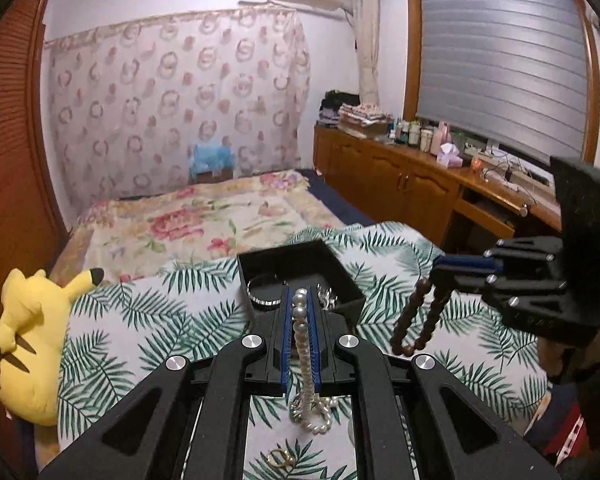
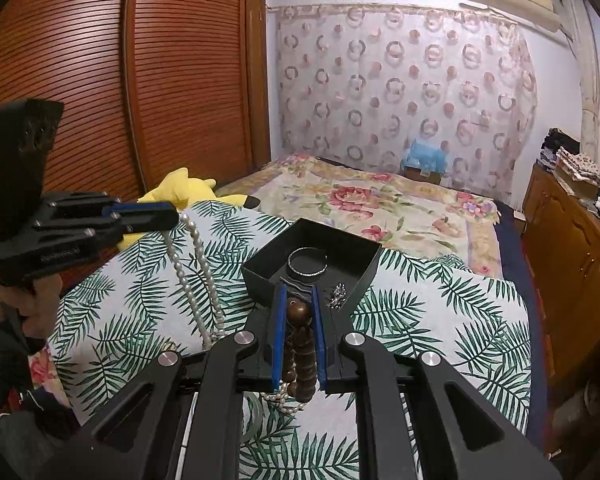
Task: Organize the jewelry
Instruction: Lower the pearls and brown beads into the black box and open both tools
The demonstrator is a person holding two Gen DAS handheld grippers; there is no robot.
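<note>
My left gripper is shut on a white pearl necklace that hangs down to the leaf-print cloth. In the right wrist view the same left gripper shows at the left, with the pearl necklace dangling from it. My right gripper is shut on a brown wooden bead bracelet. From the left wrist view, the right gripper holds the bead bracelet in the air. An open black box ahead holds a silver bangle and a small silver piece.
A gold ring lies on the cloth near me. A yellow plush toy sits at the left by the wooden wardrobe. A floral bedspread lies beyond the box, and a wooden cabinet crowded with bottles stands at the right.
</note>
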